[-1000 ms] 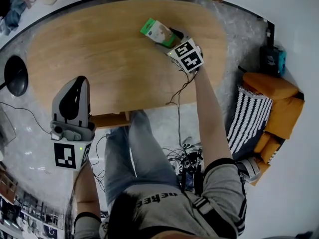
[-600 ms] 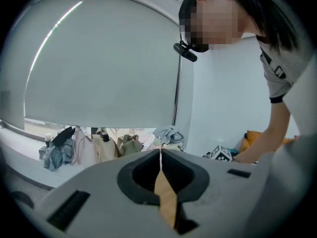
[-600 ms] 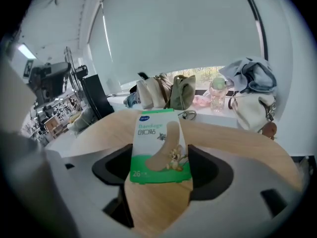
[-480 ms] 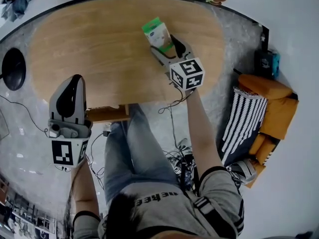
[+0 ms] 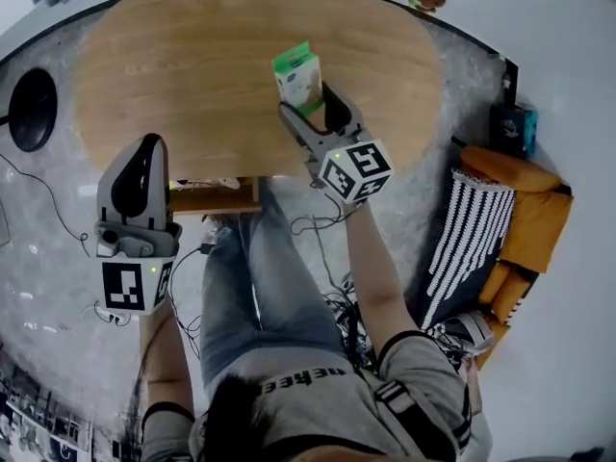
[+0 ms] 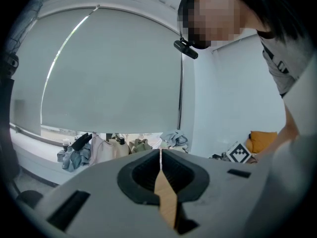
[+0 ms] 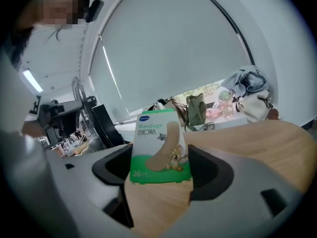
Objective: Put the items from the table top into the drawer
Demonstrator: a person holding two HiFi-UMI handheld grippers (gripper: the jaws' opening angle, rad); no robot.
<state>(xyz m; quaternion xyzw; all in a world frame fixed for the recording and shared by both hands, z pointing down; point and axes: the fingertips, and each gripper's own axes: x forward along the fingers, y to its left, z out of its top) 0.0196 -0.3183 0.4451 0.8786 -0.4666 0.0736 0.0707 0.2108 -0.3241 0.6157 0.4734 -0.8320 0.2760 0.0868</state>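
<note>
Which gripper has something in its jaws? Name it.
The right gripper: its jaws clamp the green-and-white bandage box. The left gripper is shut on nothing.

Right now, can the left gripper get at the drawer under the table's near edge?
Probably yes. The left gripper hangs right beside the drawer, jaws together and empty, with nothing between them. The right gripper, shut on the bandage box, is off to the side.

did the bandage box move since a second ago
Yes. Held in the right gripper, the bandage box has come from the wooden table's far side toward its near edge, closer to the person.
</note>
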